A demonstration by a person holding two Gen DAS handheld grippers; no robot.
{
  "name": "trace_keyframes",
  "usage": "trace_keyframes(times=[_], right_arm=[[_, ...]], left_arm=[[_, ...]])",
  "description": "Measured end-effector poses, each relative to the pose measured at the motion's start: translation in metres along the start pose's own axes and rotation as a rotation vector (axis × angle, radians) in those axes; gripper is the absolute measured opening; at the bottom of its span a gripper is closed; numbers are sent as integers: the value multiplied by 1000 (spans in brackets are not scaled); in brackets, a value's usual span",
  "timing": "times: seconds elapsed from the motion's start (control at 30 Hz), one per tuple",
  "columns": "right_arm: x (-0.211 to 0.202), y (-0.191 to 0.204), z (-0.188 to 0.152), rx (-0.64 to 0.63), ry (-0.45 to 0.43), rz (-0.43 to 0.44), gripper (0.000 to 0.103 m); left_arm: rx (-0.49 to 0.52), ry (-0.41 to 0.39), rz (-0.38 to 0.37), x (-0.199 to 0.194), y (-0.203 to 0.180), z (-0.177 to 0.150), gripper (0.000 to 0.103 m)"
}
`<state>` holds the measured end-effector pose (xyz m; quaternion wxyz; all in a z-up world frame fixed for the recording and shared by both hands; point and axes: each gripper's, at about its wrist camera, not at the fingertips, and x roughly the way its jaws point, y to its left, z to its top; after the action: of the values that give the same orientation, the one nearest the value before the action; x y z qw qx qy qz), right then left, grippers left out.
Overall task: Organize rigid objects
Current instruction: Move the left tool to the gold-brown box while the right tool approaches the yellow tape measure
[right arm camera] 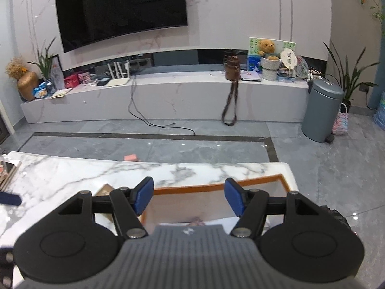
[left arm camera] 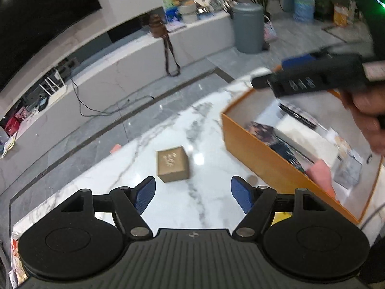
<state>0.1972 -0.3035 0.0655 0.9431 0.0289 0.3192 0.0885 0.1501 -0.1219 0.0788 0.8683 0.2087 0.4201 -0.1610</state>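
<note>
A small gold-brown box (left arm camera: 172, 164) lies on the white marble table (left arm camera: 115, 180), just ahead of my left gripper (left arm camera: 192, 196). That gripper is open, with nothing between its blue pads (left arm camera: 144, 197). To the right stands an orange box (left arm camera: 243, 154) holding several flat items and packets. A person's hand (left arm camera: 365, 113) carries the other tool, blurred, above it. In the right wrist view my right gripper (right arm camera: 189, 198) hangs open and empty over the orange box's far rim (right arm camera: 207, 188). A corner of the gold-brown box (right arm camera: 105, 190) peeks out behind its left finger.
Past the table's far edge is grey tiled floor with a pink scrap (right arm camera: 131, 157) and a black cable (right arm camera: 156, 122). A grey bin (right arm camera: 321, 110) stands by the long TV console (right arm camera: 168, 96). Books or papers lie at the table's left end (right arm camera: 8, 173).
</note>
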Motion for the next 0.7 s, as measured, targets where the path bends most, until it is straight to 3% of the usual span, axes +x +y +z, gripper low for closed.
trace_keyframes(times=[0.43, 0.7], right_arm=[[-25, 67, -52, -102, 28, 111, 68], [-29, 102, -102, -141, 99, 137, 70]], left_arm=[[-182, -77, 3, 34, 56, -40, 87], [-251, -53, -43, 70, 71, -58, 87]])
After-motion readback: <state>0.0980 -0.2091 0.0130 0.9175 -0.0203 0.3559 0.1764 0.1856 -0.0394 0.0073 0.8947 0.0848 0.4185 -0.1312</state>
